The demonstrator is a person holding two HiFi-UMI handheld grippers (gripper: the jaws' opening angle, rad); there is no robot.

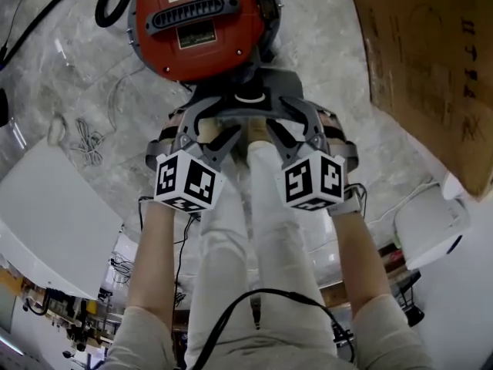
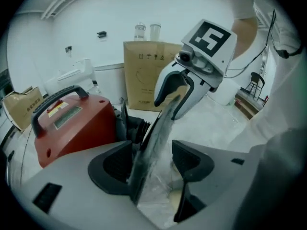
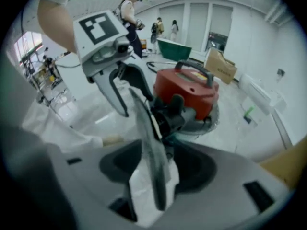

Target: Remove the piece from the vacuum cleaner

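The red vacuum cleaner [image 1: 196, 21] stands on the pale floor ahead of me. A flat dark grey piece [image 1: 269, 83] lies across its front, next to the black hose fitting [image 3: 172, 114]. My left gripper [image 1: 209, 126] and right gripper [image 1: 296, 126] straddle it from either end. In the left gripper view the piece [image 2: 156, 138] runs edge-on between the pads, close to the left pad, with a gap on the right. In the right gripper view it [image 3: 153, 157] stands between both pads without touching either. Both grippers are open.
A black hose [image 1: 115, 6] curls at the top left and a white cable [image 1: 88, 141] lies on the floor. A large cardboard sheet [image 1: 431, 60] leans at the right, with a white appliance [image 1: 431, 230] below it. My white-trousered legs [image 1: 231, 245] are beneath the grippers. People [image 3: 129, 13] stand far off.
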